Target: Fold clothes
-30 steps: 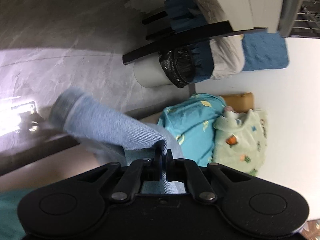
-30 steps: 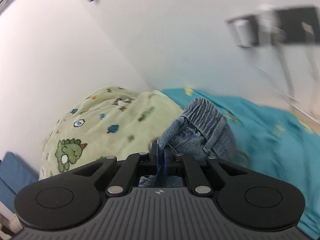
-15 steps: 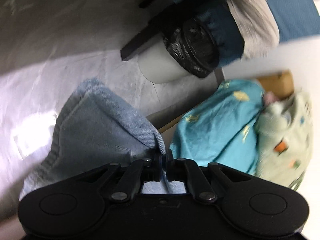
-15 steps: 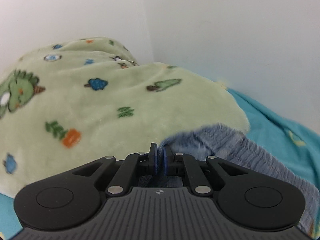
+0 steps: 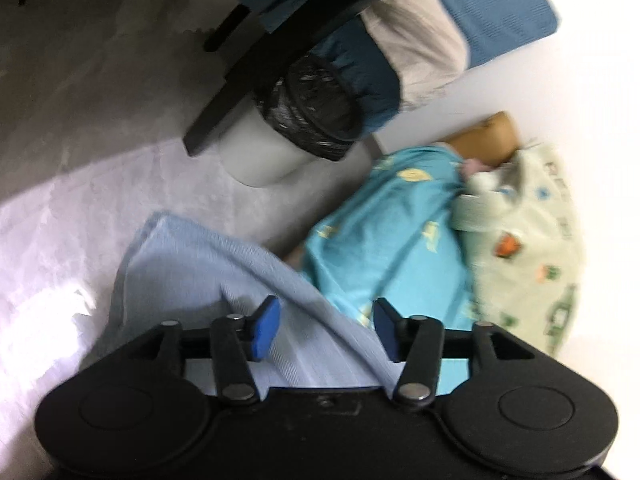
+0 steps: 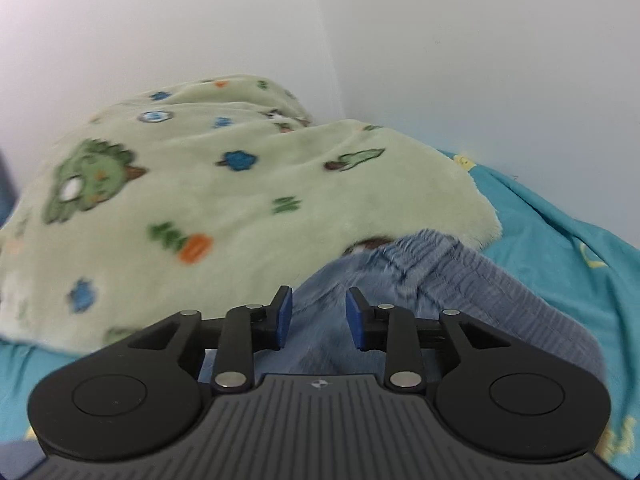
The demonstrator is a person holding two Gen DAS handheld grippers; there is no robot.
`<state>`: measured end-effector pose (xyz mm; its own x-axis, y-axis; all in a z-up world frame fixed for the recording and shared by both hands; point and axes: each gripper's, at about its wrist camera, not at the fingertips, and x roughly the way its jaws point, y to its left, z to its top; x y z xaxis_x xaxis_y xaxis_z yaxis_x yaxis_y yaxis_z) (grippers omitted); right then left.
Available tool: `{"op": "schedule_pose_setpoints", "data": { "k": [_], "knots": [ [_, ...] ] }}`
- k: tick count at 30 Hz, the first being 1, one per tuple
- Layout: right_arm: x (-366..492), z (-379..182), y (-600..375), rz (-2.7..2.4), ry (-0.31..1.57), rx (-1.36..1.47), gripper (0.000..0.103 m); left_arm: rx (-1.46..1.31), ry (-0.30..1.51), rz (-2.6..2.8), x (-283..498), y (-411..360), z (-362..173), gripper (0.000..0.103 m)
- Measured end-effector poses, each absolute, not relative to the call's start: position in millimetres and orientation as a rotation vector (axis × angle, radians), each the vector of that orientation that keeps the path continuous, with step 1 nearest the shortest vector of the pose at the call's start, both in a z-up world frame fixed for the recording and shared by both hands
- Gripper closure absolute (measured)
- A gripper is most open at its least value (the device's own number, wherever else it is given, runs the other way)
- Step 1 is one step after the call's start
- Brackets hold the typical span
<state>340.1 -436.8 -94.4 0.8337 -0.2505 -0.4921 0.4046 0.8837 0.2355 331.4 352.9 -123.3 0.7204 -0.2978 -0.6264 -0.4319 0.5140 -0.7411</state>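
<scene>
Grey floor (image 5: 100,128) and white walls frame the scene. Nearest, both grippers' fingers are opening: left gripper (image 5: 326,328) and right gripper (image 6: 319,316) straddle the blue denim garment (image 6: 400,280) without pinching it. It lies on teal cloth (image 5: 400,232), against a green dinosaur fleece (image 6: 200,184); farther off, a bin (image 5: 280,136).

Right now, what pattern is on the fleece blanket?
Pale green blanket with small dinosaurs and flowers; clearest in the right wrist view.

One pale blue denim garment (image 5: 224,280), one turquoise printed cloth (image 5: 392,240), one green dinosaur-print fleece (image 6: 224,200). One white bin with black liner (image 5: 276,140).
</scene>
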Motion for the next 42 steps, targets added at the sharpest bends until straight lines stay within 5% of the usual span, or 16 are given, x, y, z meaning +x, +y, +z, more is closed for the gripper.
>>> {"op": "schedule_pose_setpoints", "data": {
  "k": [10, 26, 28, 33, 36, 42],
  "knots": [
    [201, -73, -359, -0.207, 0.573, 0.234, 0.063, -1.352, 0.852, 0.021, 232, 343, -180, 0.034],
    [147, -88, -291, -0.079, 0.649, 0.387, 0.061, -1.457, 0.820, 0.206, 302, 345, -247, 0.013],
    [149, -96, -288, -0.085, 0.672, 0.406, 0.061, -1.470, 0.796, 0.215, 308, 347, -254, 0.021],
    [156, -113, -296, -0.104, 0.698, 0.485, 0.061, -1.284, 0.739, 0.223, 320, 341, -231, 0.076],
    [157, -115, -298, -0.118, 0.692, 0.494, 0.061, -1.108, 0.723, 0.262, 324, 332, -193, 0.086],
    [150, -110, -304, -0.115, 0.655, 0.492, 0.061, -0.842, 0.593, 0.239, 317, 296, -95, 0.090]
  ]
}}
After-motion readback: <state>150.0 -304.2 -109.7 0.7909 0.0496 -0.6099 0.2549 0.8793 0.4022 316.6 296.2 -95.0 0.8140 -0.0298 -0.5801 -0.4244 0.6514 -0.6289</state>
